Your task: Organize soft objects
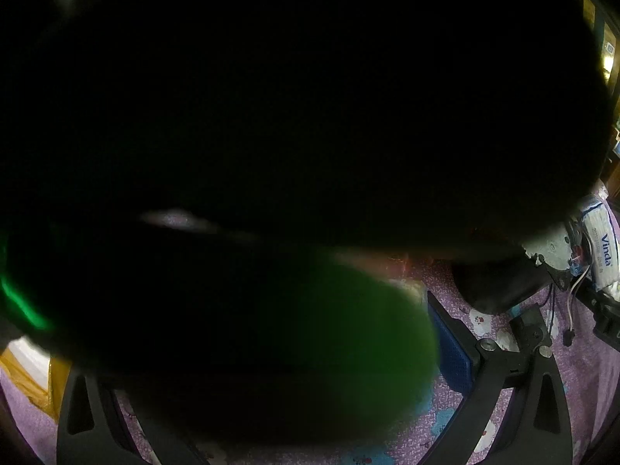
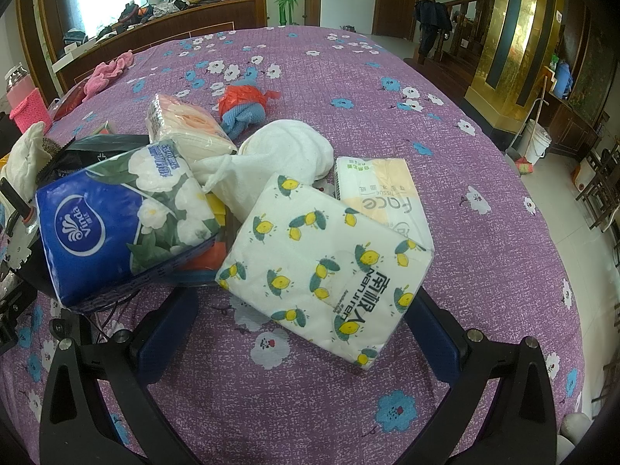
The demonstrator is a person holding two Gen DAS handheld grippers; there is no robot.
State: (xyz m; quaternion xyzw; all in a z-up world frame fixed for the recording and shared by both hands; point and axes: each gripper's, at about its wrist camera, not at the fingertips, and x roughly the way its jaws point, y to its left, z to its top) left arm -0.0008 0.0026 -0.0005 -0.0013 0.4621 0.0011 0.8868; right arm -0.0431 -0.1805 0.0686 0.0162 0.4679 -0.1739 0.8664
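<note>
Straddling now: the right hand-held gripper [image 2: 298,321], fingers spread wide on either side of the lemon-print tissue pack [image 2: 329,267], no squeeze visible.
Where it lies: on the purple floral table [image 2: 484,162], leaning on a shallow dark basket [image 2: 186,267]; the blue Vinda pack [image 2: 124,224] is just left of it, the white towel [image 2: 286,155] behind.
Doing it well: I'd close gently across the short sides, since slick film slips.
Textures: glossy plastic wrap, cushiony paper inside; fluffy terry beyond.
Left hand-held gripper [image 1: 271,348]: wide-set fingers, something blurred green and dark against the lens; whether it grips anything, I cannot tell.
</note>
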